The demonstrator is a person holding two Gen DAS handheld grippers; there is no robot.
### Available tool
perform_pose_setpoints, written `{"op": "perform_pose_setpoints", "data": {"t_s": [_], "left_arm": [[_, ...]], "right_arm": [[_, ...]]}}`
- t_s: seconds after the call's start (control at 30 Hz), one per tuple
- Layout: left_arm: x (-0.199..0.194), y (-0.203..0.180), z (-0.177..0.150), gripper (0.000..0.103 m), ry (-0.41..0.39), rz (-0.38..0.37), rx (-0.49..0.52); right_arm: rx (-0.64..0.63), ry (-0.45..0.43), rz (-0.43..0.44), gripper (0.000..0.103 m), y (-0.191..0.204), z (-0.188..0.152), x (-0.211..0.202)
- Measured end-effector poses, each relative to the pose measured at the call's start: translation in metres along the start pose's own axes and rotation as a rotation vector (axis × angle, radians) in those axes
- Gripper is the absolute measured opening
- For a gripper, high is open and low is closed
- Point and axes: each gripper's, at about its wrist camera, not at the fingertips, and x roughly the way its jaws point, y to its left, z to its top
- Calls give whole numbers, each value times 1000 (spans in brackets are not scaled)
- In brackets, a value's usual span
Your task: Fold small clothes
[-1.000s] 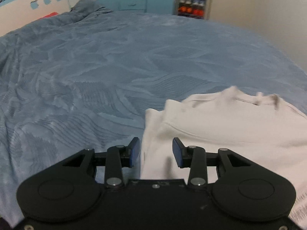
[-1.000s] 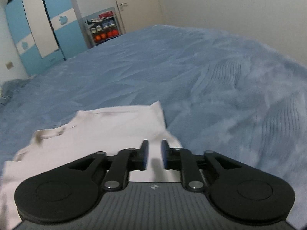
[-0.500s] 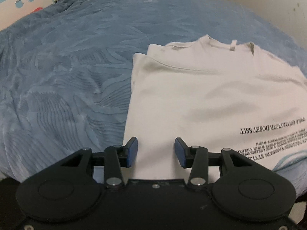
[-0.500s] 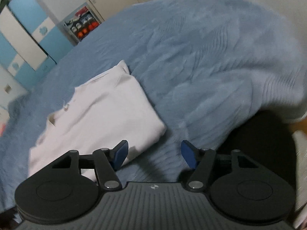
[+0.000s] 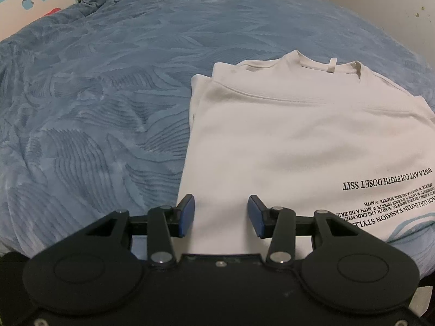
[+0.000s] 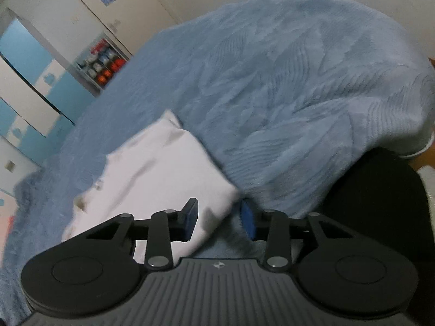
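- A cream-white T-shirt [image 5: 293, 141] lies folded flat on a blue bedspread [image 5: 103, 103]; in the left wrist view it fills the picture from the centre out to 3 o'clock.
- Its sides are turned in, so the left edge runs as a straight, layered fold from 12 o'clock down to 6 o'clock just beside the near left pad.
- The ribbed neckline sits at the far end, toward 1 o'clock, with a small hanging loop [image 5: 331, 65] at its middle.
- A sewn seam crosses the cloth just below the collar, running from 11 toward 3 o'clock.
- Black printed lettering [image 5: 386, 183], seen upside down, sits at 4 o'clock, with a pale blue curved graphic under it at the shirt's near edge.
- The cloth is smooth, with only faint shallow creases.
- The left gripper [image 5: 221, 214] hovers over the shirt's near edge at 6 o'clock, blue pads spread wide with nothing between them.
- In the right wrist view the shirt [image 6: 152, 179] is blurred and lies at 9 o'clock; its near corner points toward the gap in the right gripper [image 6: 218, 221].
- That gripper's jaws are parted and pinch nothing; whether the pads touch the cloth I cannot tell.
- A blue-and-white wardrobe [image 6: 30, 92] stands at 10 o'clock, beyond the bed.
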Motion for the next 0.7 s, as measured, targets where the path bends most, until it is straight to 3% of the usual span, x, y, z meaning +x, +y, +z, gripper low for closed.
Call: {"op": "perform_pose_setpoints", "data": {"t_s": [0.13, 0.27, 0.4, 0.47, 0.7], "left_arm": [[3, -6, -1, 45, 8, 12, 26], [4, -7, -2, 46, 12, 10, 36], [4, -3, -2, 46, 9, 0, 19], [5, 0, -2, 46, 11, -7, 4], [3, -2, 0, 46, -1, 13, 31]], "right_arm": [[-84, 23, -14, 44, 13, -6, 10], [-23, -6, 1, 44, 7, -2, 20], [-8, 18, -41, 15, 1, 4, 30], [-17, 13, -18, 7, 2, 4, 30], [-307, -82, -45, 4, 48, -8, 13]]}}
